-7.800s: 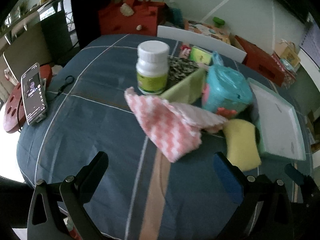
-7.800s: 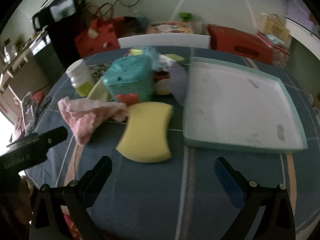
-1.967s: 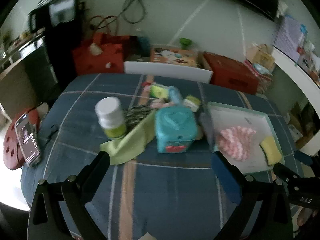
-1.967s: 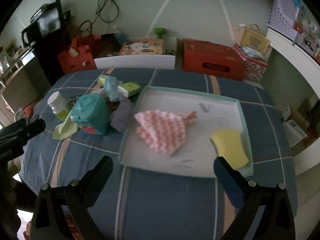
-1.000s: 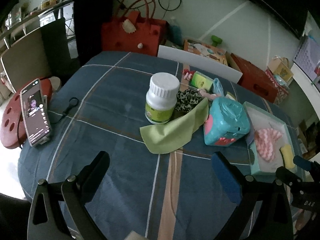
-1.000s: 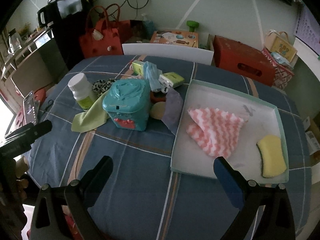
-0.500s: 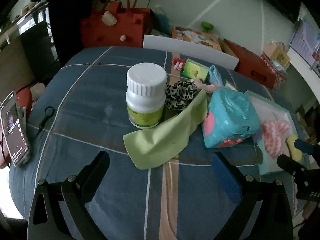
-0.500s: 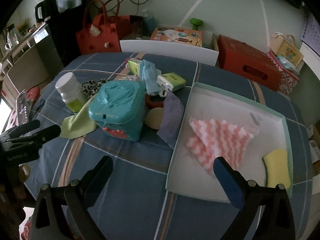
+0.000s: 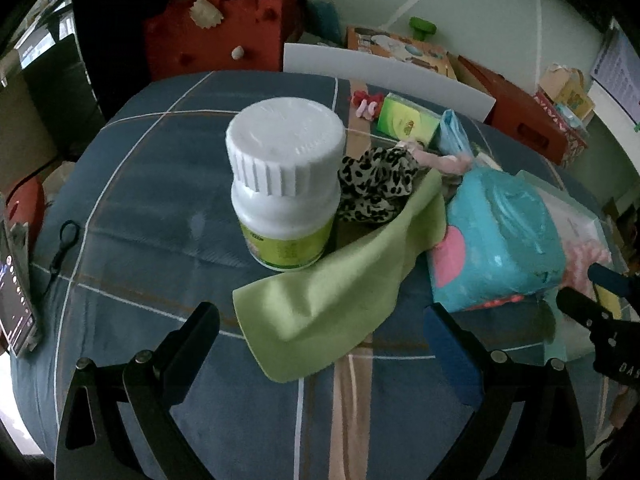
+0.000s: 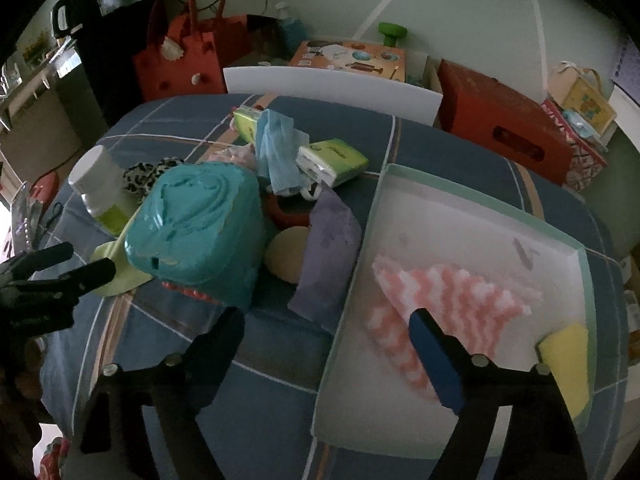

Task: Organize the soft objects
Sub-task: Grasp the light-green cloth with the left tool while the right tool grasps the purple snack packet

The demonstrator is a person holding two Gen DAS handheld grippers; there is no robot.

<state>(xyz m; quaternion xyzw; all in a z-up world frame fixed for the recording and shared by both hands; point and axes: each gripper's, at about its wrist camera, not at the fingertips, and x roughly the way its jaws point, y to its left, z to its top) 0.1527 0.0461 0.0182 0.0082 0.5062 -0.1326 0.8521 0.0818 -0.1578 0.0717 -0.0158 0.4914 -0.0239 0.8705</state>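
The left gripper [image 9: 320, 334] is hanging open and empty, the green cloth [image 9: 336, 292] lying at lower centre, its near corner between the jaws. The right gripper [image 10: 326, 332] is closing on nothing, farther off.

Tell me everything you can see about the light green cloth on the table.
The light green cloth is a thin, smooth fabric that looks like microfibre, plain, with no pattern. It lies loosely, creased and partly folded, on the blue checked tablecloth. Its near end spreads flat and rounded; its far end rises in a narrow strip. It touches the base of the white bottle and lies against the leopard-print fabric and the teal wipes pack. It sits ahead of the open left gripper, untouched.
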